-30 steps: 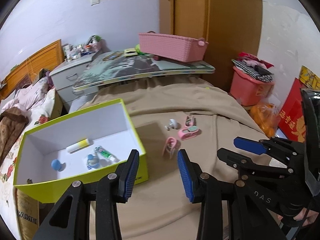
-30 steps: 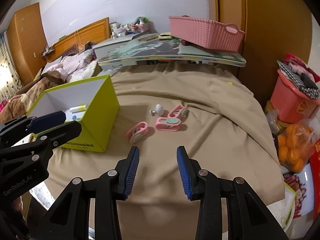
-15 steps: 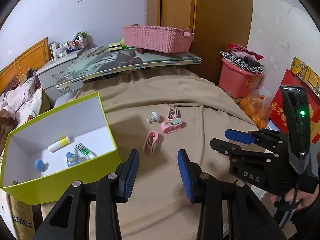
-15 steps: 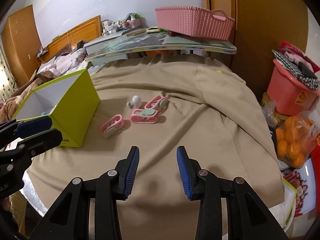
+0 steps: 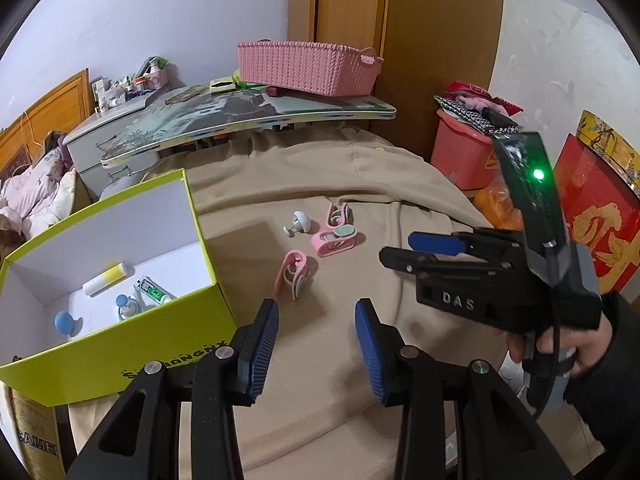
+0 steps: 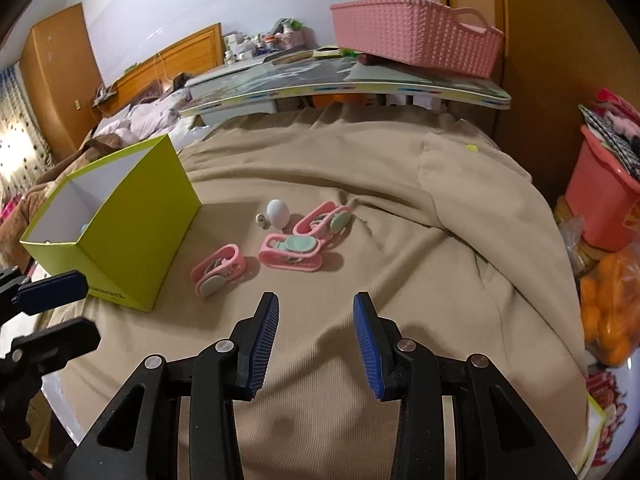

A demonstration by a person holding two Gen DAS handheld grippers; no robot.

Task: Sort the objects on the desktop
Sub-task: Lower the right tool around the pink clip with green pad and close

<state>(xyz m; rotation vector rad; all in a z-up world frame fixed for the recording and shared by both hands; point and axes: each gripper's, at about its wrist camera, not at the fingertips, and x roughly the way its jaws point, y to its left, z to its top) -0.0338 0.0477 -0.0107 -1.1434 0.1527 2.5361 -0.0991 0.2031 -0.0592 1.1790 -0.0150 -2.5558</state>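
Loosely grouped on the tan cloth [image 6: 400, 240], just right of the green box [image 6: 132, 232]: three pink clips and a white knob [image 6: 278, 213]. Nearest clip [image 6: 218, 270] closest to the box; middle clip [image 6: 290, 254] just beyond it; far clip [image 6: 326, 220] touching the middle one, knob just beside both. Inside the box: yellow-white stick [image 5: 105, 279], small tube [image 5: 154, 290], two blue-capped bits. Both grippers above the cloth's near edge, short of the clips: left gripper [image 5: 316, 354] spread wide, nothing between its pads; right gripper [image 6: 316, 346] likewise wide and bare. Behind, pink basket [image 6: 416, 36] on a tilted board.
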